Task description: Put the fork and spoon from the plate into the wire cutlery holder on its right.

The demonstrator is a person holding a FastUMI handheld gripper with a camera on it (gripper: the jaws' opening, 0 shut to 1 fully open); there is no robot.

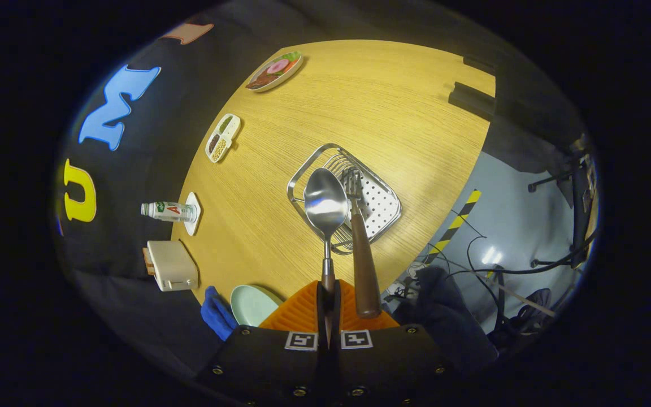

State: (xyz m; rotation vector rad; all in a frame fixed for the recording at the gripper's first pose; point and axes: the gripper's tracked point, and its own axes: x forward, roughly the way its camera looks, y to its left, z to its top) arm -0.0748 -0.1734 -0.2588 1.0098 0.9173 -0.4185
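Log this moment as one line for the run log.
hand-held gripper: shut on spoon | fork: alongside spoon, grip unclear | both above holder | plate: near fingers

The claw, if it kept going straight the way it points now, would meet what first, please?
Likely the wire holder: the claw, shut on the spoon with the fork alongside, points at it, though depth is unclear.

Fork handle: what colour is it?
Dark brown, wood-like, on the fork beside the spoon in the gripper; gripper view shows it best.
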